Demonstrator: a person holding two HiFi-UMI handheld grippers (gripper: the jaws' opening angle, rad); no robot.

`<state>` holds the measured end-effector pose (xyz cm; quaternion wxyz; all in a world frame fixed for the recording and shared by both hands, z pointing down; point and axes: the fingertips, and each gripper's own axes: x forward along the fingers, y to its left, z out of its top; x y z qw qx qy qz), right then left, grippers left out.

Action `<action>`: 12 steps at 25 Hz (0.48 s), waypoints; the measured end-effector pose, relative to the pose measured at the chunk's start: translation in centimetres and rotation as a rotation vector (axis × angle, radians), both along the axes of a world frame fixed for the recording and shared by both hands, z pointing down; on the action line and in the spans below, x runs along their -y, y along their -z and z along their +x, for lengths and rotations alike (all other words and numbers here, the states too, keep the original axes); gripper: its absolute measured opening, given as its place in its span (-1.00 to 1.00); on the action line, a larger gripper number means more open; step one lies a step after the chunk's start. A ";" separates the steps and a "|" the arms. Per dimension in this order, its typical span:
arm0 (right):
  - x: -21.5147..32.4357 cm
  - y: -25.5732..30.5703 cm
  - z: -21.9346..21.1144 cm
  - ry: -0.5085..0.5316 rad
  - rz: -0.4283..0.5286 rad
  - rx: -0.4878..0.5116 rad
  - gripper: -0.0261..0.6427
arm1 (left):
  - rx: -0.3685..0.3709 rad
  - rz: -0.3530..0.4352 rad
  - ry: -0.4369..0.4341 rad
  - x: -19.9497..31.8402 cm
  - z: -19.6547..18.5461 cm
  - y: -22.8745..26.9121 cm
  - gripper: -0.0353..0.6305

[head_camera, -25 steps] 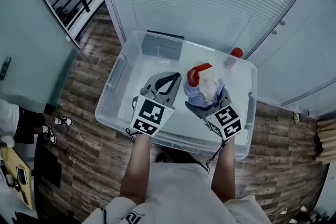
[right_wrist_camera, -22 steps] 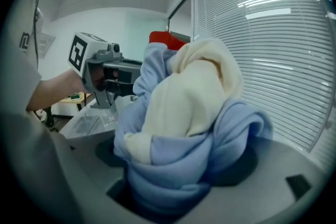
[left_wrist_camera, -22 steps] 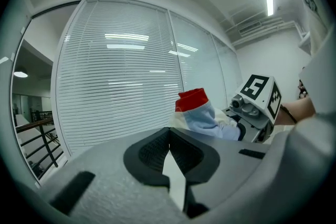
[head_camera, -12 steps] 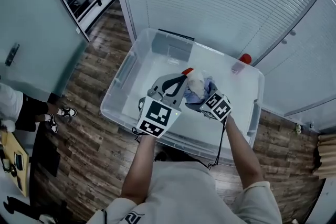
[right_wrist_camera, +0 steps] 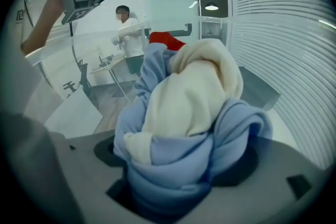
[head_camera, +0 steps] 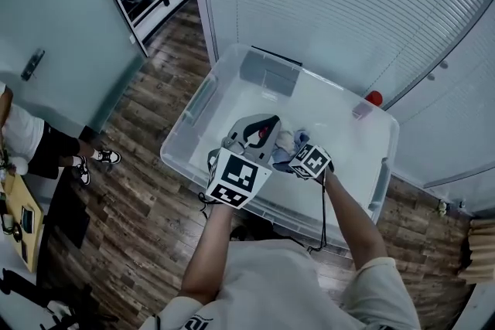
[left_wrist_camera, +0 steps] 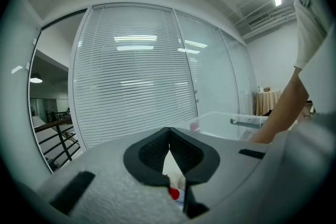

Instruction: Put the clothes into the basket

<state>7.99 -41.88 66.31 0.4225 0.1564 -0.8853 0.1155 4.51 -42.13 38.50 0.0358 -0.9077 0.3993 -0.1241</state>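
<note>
1. Holding a bunched bundle of clothes (right_wrist_camera: 184, 118), the right gripper (head_camera: 295, 153) is clamping down on the blue folds at its base. A cream piece (right_wrist_camera: 199, 76) and a red piece (right_wrist_camera: 165, 39) are riding loose on top.
2. The bundle is hanging over the inside of the basket (head_camera: 348, 135), a clear bin standing on the wooden floor (head_camera: 147, 127). It is sitting toward the near wall and is not lying on the bottom yet.
3. The left gripper (left_wrist_camera: 169, 131) is hovering just beside the bundle with its jaws meeting at the tips. Cloth is showing through the gap behind them, but nothing appears to be pinched there.
4. The step in hand is probably lowering and letting go, so the task is looking close to done for this load.
5. Only the blue cloth is visibly being squeezed, so the cream and red pieces are the weak point. A tilt or a quick move could be shaking them off early.
6. Letting go this close to the near wall is risking a sleeve draping over the rim or dropping to the floor.
7. With the left gripper this near, it is risking snagging the cloth and dragging it out of the basket.
</note>
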 end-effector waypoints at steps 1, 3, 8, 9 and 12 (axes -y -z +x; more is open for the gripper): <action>-0.3 -0.2 -0.4 0.019 -0.020 -0.014 0.39 | 0.000 -0.005 0.008 0.0 -0.4 -0.1 -0.85; -1.0 -1.3 -0.6 0.077 -0.061 -0.107 0.40 | 0.002 -0.012 0.021 0.2 -1.1 -0.3 -0.85; -1.7 -3.0 0.9 0.124 -0.077 -0.275 0.50 | 0.013 0.016 0.012 0.1 -1.3 0.6 -0.85; -1.6 -2.7 0.8 0.115 -0.073 -0.261 0.50 | 0.013 0.017 0.008 0.1 -1.3 0.6 -0.85; -0.6 -1.4 0.3 0.113 -0.030 -0.240 0.50 | 0.010 0.012 -0.005 0.3 -1.0 0.4 -0.85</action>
